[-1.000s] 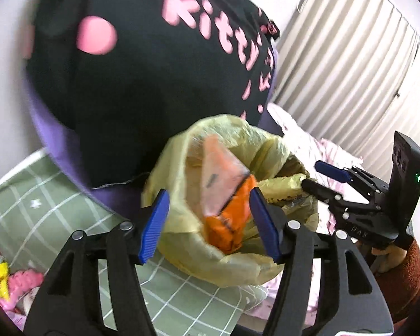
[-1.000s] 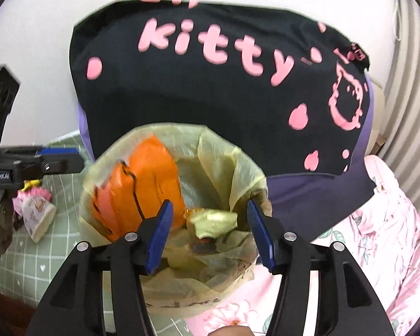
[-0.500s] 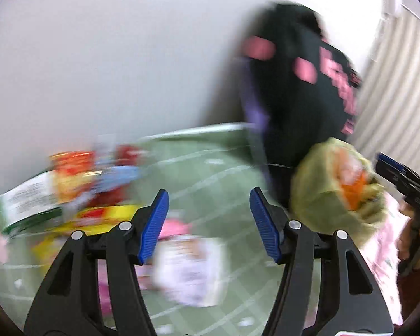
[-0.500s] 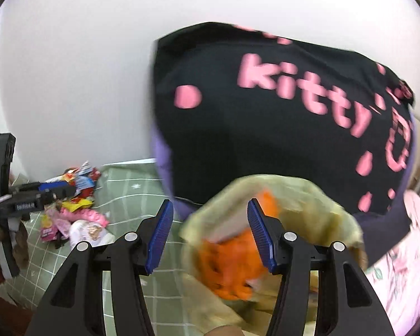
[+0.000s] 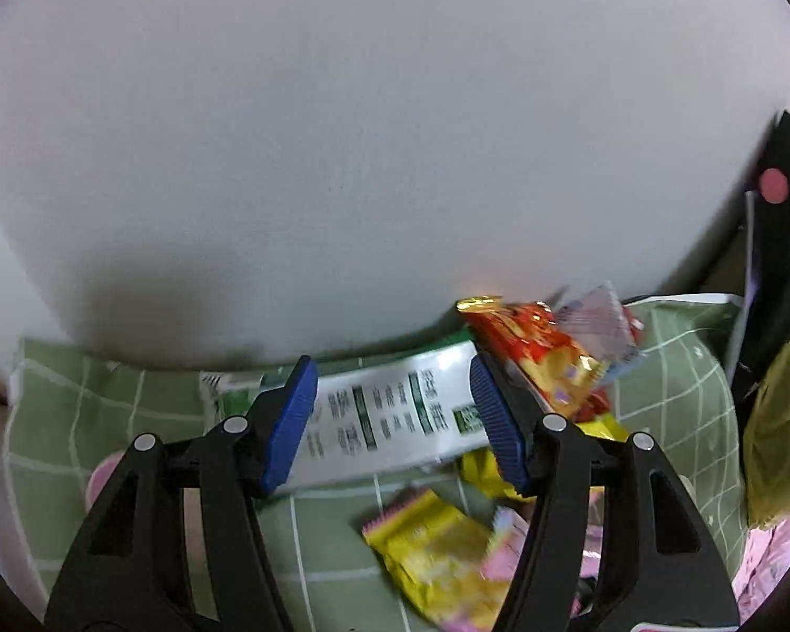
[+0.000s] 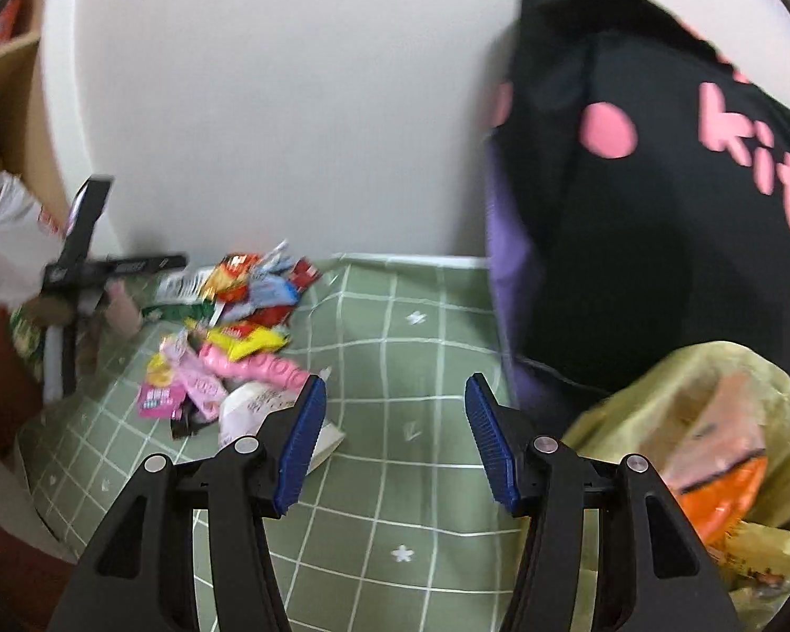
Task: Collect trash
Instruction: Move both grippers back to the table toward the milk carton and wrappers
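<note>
Both grippers gape wide, holding nothing: the left gripper [image 5: 392,421] hovers over the wrapper pile [image 6: 226,337] at the green bedspread's [image 6: 395,453] wall edge; the right gripper [image 6: 392,440] hangs above bare checks beside the yellow trash bag [image 6: 711,453].

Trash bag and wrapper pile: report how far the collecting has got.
Done: the yellow trash bag already holds an orange packet and other wrappers. In hand: nothing; the left gripper is open and faces the white-and-green packet, and the right gripper is open over the green checked cloth. Left: the wrapper pile by the wall.
</note>
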`<state>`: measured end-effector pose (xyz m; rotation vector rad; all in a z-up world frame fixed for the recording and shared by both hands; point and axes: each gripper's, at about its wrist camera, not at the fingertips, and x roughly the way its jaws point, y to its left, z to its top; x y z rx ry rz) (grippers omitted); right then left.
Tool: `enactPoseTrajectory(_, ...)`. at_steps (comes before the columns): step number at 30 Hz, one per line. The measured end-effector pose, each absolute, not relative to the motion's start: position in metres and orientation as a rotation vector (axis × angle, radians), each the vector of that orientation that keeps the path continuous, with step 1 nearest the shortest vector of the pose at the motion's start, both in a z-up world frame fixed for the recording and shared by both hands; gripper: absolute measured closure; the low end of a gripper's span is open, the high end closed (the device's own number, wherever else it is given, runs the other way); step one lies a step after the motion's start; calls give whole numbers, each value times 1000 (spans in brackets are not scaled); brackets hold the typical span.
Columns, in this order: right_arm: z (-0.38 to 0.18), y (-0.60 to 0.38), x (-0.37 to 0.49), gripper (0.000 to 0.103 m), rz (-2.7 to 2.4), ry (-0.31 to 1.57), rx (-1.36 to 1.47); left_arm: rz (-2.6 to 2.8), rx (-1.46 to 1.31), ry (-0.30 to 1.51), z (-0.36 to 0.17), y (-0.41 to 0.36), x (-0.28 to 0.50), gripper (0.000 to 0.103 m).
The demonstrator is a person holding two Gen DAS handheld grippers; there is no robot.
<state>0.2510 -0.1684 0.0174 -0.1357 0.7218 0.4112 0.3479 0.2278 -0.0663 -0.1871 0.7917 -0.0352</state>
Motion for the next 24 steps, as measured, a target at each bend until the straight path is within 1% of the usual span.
enactPoseTrajectory(4, 8, -156, 260, 51, 433, 752, -150, -63, -150, 846, -85, 222, 370, 46)
enactPoseTrajectory(6, 4, -150, 268, 51, 430, 760, -161, -72, -138, 842, -87, 216, 369, 45)
enactPoseTrajectory(10, 0, -139, 282, 51, 444, 760, -171, -187, -252, 868, -94, 210, 350, 46)
enactPoseTrajectory(14, -2, -121, 296, 51, 488, 759, -192, -220, -261, 852, -95, 199, 324, 45)
enactPoseTrajectory(17, -5, -105, 305, 51, 537, 754, -210, -258, -311, 866, -97, 199, 310, 46)
enactPoseTrajectory(20, -6, -94, 308, 51, 570, 745, -223, -270, -296, 887, -99, 195, 298, 46)
enactPoseTrajectory(24, -10, -88, 306, 51, 595, 745, -215, -210, -207, 796, -73, 201, 289, 45)
